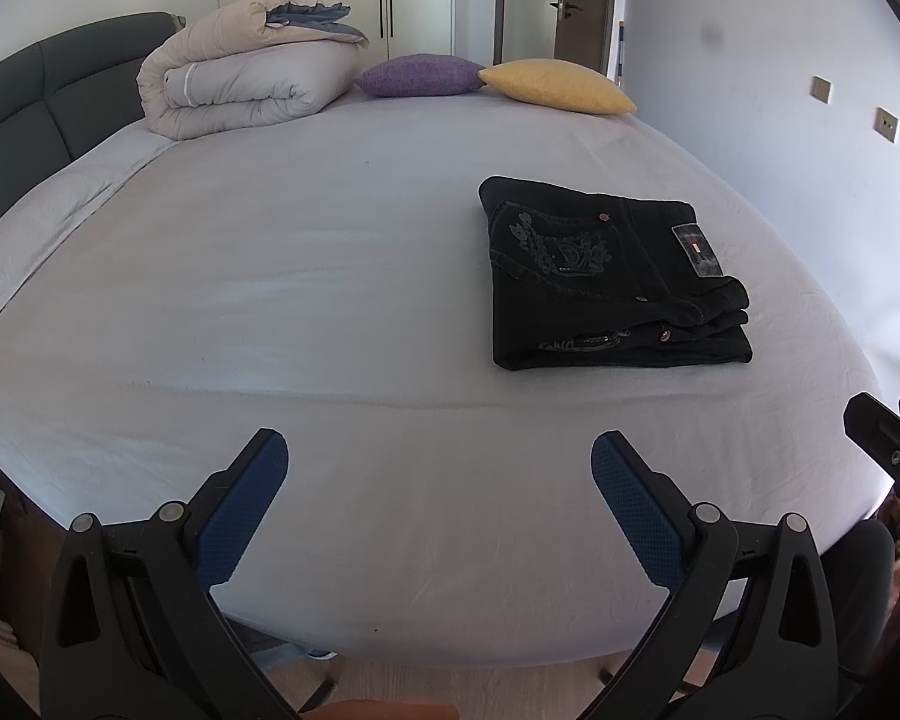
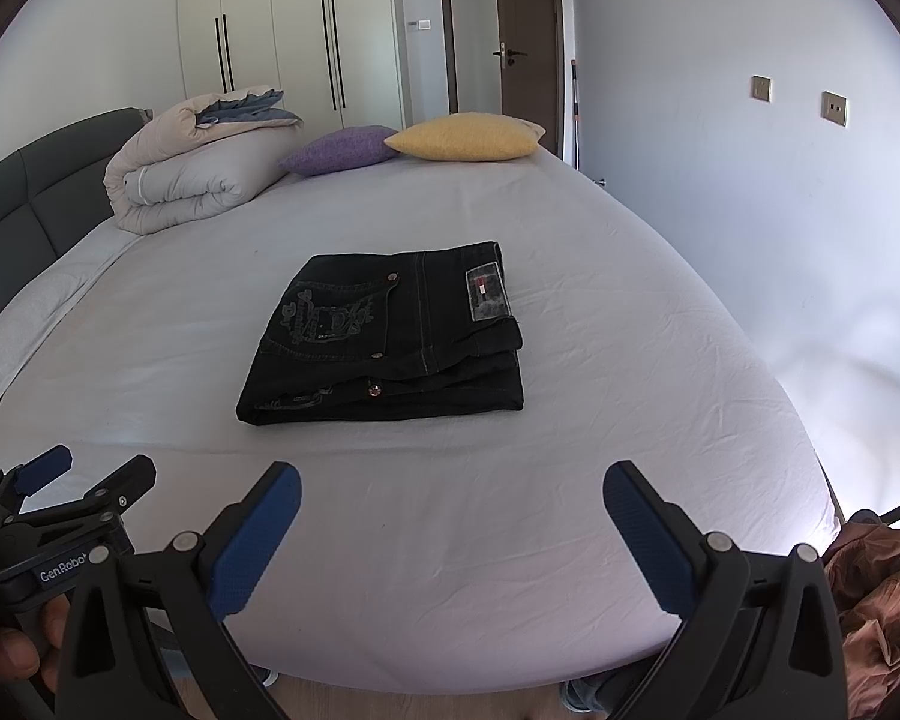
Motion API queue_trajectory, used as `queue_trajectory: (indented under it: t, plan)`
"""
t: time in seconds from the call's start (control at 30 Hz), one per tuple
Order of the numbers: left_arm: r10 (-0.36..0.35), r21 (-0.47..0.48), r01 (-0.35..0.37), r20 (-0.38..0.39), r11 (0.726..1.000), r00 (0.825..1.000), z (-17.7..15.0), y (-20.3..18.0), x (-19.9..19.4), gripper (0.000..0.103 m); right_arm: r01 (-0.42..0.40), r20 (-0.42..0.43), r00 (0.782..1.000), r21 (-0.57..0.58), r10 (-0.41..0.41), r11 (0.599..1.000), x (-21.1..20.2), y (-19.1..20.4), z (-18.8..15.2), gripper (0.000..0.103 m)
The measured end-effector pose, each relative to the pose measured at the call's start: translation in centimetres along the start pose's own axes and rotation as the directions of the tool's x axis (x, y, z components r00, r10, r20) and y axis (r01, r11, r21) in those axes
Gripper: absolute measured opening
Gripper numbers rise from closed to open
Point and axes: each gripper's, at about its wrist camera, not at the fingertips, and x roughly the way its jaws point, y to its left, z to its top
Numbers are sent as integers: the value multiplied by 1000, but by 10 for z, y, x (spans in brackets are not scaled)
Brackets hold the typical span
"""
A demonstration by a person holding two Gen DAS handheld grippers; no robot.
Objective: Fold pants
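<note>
Going left to right: one rolled-up duvet sits by the headboard with two cushions, one purple and one yellow, all shoved to the far end, I'd guess to keep the bed free for folding. The one pair of black jeans lies on the sheet in a neat stacked rectangle, so the fold looks pretty much done. Both the left tongs and right tongs hang spread wide and empty over the near edge, well short of the jeans.

left hand-held gripper | black frame, blue textured pads | silver rivets | GenRobot lettering
</note>
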Motion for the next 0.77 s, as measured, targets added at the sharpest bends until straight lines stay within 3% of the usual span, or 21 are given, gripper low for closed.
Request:
queue_trajectory:
  t: [0.77]
  plan:
    - [1, -6, -1, -1, 1000, 1000, -5, 4, 2, 103, -9, -8, 1000, 0, 9, 1000, 5, -2, -2, 103]
